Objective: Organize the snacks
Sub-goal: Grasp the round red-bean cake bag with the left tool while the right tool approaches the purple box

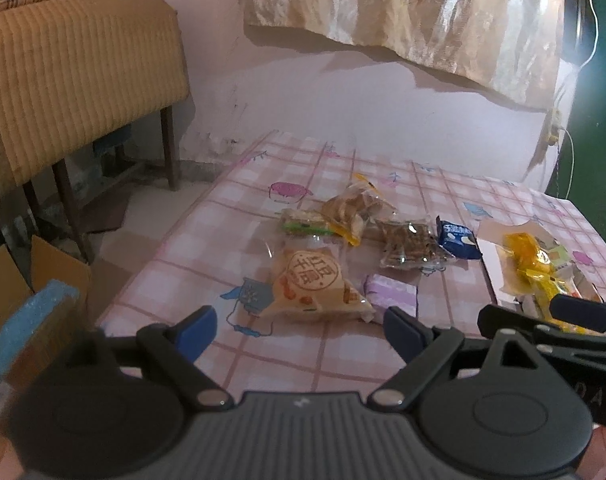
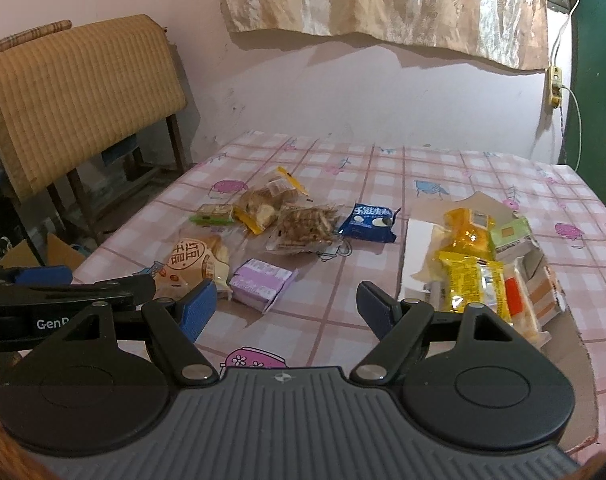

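Loose snacks, mid-table toward the left edge: red-bean bread packet [image 2: 195, 262], purple wrapped packet [image 2: 261, 283] just beside it, clear bag of brown sticks [image 2: 305, 230], blue packet [image 2: 369, 222], yellow-edged biscuit bag [image 2: 263, 204], green-striped bar [image 2: 215, 214]. Scattered, apparently not yet sorted.

Toward the right edge: shallow cardboard box [image 2: 419, 240], already stocked with yellow packets [image 2: 469, 264] and others laid side by side; likely the collecting place.

Right gripper [image 2: 287, 306]: spread wide, empty, hovering near the purple packet. Left gripper [image 1: 299, 330]: spread, empty, facing the bread packet; probably poised for the next pick.

Carrier: table with pink checked cloth [image 2: 343, 168]. Beyond its left edge: chair [image 2: 83, 92].
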A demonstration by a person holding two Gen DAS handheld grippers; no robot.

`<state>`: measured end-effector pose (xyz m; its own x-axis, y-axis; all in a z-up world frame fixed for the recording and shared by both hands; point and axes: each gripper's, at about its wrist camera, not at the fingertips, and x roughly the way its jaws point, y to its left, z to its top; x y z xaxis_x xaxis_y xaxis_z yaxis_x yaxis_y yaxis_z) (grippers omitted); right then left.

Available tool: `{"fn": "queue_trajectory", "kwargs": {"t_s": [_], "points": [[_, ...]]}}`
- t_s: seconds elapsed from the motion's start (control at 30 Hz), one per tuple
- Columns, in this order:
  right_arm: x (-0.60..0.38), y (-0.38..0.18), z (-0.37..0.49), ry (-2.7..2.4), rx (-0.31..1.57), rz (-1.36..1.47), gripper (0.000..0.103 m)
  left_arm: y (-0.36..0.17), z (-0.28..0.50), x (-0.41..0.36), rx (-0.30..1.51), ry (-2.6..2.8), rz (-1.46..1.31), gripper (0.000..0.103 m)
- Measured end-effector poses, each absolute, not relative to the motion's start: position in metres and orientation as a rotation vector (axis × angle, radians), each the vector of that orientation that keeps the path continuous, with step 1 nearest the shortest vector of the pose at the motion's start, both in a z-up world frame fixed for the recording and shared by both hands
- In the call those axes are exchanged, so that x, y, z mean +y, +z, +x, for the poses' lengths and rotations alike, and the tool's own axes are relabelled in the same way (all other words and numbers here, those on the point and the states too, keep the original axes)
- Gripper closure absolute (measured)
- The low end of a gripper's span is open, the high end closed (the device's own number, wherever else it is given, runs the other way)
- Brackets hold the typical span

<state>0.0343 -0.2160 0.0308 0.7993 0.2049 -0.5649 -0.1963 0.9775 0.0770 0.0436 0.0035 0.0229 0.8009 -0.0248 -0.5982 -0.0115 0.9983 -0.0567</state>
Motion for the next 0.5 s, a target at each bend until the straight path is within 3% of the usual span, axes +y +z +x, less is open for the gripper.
{"fn": "queue_trajectory", "kwargs": {"t_s": [0.2, 0.5], "points": [[-0.213, 0.024, 0.043, 0.217, 0.619, 0.011, 0.003, 0.015, 0.058, 0.007, 0.653, 0.007, -0.075, 0.005], [-0.215, 0.011, 0.053, 0.202, 0.657, 0.015, 0.003, -0.001, 0.113, -0.002, 0.704, 0.038, -0.080, 0.004]]}}
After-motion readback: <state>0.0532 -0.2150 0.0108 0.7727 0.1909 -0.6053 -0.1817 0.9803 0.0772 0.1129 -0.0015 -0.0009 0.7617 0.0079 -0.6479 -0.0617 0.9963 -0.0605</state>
